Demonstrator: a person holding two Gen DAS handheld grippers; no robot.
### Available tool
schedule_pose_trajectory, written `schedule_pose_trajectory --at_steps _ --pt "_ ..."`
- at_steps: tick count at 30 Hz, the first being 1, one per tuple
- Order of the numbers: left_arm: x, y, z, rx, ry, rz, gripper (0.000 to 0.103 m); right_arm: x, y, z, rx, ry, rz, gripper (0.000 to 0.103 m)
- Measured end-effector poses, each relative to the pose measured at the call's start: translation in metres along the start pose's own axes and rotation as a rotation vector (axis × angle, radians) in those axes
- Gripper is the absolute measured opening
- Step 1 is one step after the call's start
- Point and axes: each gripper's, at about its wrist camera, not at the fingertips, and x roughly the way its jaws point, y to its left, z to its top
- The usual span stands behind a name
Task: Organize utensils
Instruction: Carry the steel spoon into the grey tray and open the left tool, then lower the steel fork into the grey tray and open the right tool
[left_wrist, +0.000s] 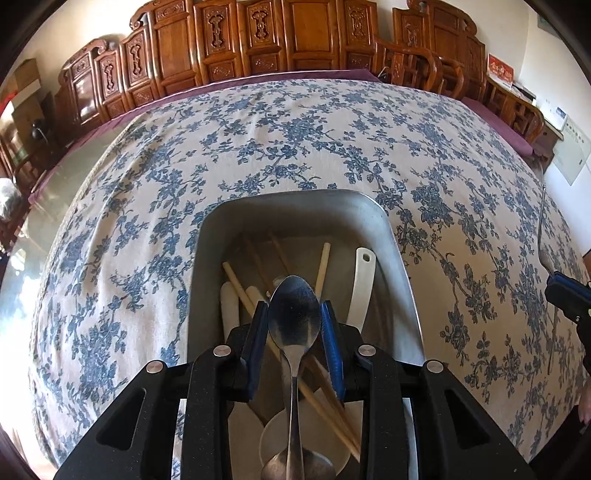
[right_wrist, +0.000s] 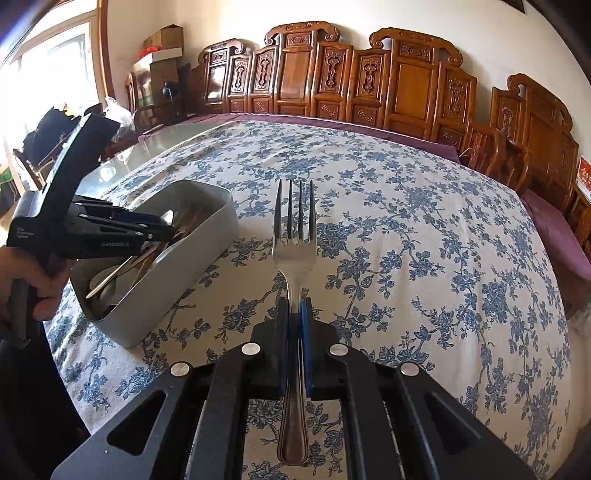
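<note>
My left gripper is shut on a metal spoon, its blue pads pressing both sides of the bowl while the handle runs back under the jaws. It hangs over a grey metal tray holding wooden chopsticks and a white ceramic spoon. In the right wrist view, the left gripper reaches into the same tray. My right gripper is shut on a steel fork, tines pointing forward, above the cloth to the right of the tray. It shows at the edge of the left view as the right gripper.
A blue floral tablecloth covers the table, with bare glass top at the far left. Carved wooden chairs line the far side. A person's hand holds the left gripper's handle.
</note>
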Motion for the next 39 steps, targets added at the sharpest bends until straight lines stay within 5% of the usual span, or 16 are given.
schedule_pose_trajectory --at_steps 18,21,33,35,39 --pt "-0.036 0.015 -0.011 -0.038 -0.058 -0.022 0.041 -0.003 0.011 0.007 -0.004 -0.015 0.013 0.008" --pt "-0.048 0.018 -0.017 -0.044 -0.079 -0.023 0.050 -0.003 0.021 0.009 -0.011 -0.018 0.022 0.008" --pt "-0.083 0.050 -0.033 -0.069 -0.134 -0.007 0.052 -0.004 0.060 0.016 -0.025 -0.010 0.058 0.008" --pt "-0.087 0.054 -0.035 -0.069 -0.147 0.005 0.070 -0.004 0.069 0.019 -0.034 -0.009 0.065 0.008" --pt "-0.098 0.063 -0.037 -0.073 -0.170 0.013 0.080 -0.003 0.086 0.024 -0.025 -0.009 0.098 0.008"
